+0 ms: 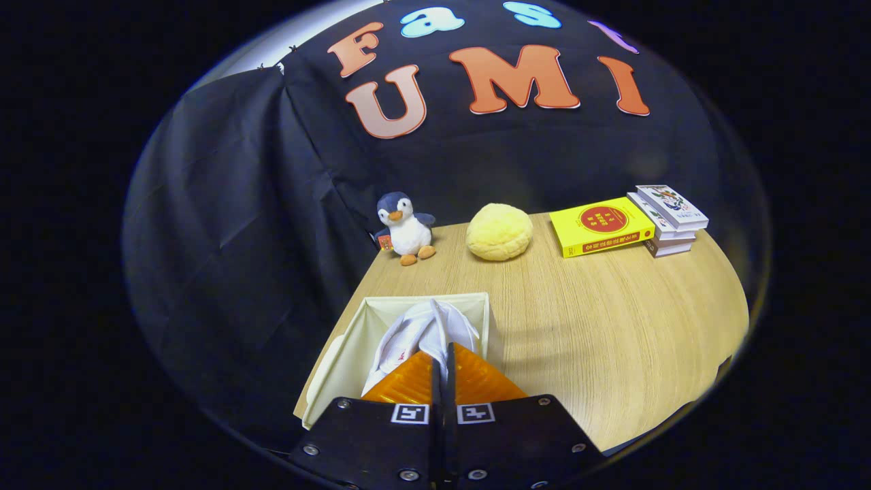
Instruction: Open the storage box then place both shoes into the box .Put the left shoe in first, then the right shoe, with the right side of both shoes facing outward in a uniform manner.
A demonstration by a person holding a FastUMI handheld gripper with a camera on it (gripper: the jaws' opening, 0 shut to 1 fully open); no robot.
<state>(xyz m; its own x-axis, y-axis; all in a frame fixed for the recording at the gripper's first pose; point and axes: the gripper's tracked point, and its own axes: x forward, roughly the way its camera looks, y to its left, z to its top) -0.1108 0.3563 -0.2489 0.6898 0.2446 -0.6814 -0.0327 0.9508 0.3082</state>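
We see the gripper (442, 354) with fingers pressed together, pinching white shoe (425, 333), pale cream storage box (354, 333) open under it, on wooden table (599, 327), penguin toy (405, 228) beyond

**Even light on wood, dark at the rim**

We see the surface (612, 320) brightly and evenly lit, apparently from above. A soft shadow falls on the wood just right of the storage box (476, 306). The cloth wall (224, 224) stays dim. Fisheye bending curves the surface's far edge. The closed tongs (442, 361) look slightly soft up close; the books (670, 218) remain reasonably sharp.
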